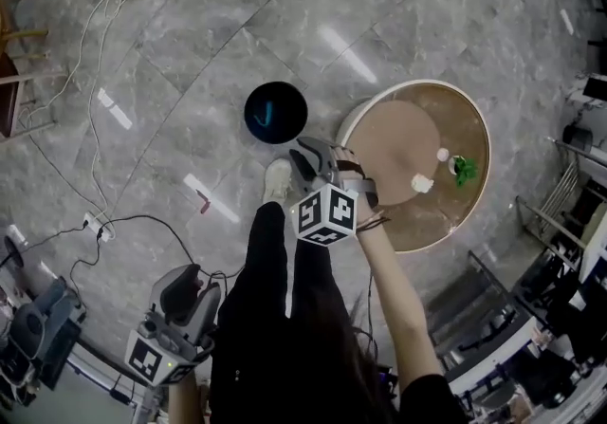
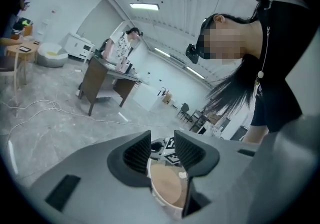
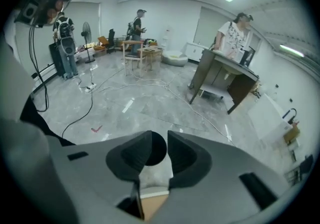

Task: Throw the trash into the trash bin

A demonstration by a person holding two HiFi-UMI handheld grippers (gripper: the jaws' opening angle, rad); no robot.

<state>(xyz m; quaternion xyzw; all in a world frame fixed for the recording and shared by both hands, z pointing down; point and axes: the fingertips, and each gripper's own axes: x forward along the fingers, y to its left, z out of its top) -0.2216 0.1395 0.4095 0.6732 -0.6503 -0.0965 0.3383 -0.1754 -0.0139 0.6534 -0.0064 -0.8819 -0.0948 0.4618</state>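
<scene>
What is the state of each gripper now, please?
Left gripper: open, holding nothing.
Right gripper: open with a narrow gap, holding nothing.

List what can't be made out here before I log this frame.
Trash bin contents: head view, interior too dark; right gripper view, the right gripper covers most of it.
Green item on the round table: head view, too small to identify.
White scrap near it: head view, too small to name.
Round table's top: left gripper view, the left gripper hides all but a strip.
</scene>
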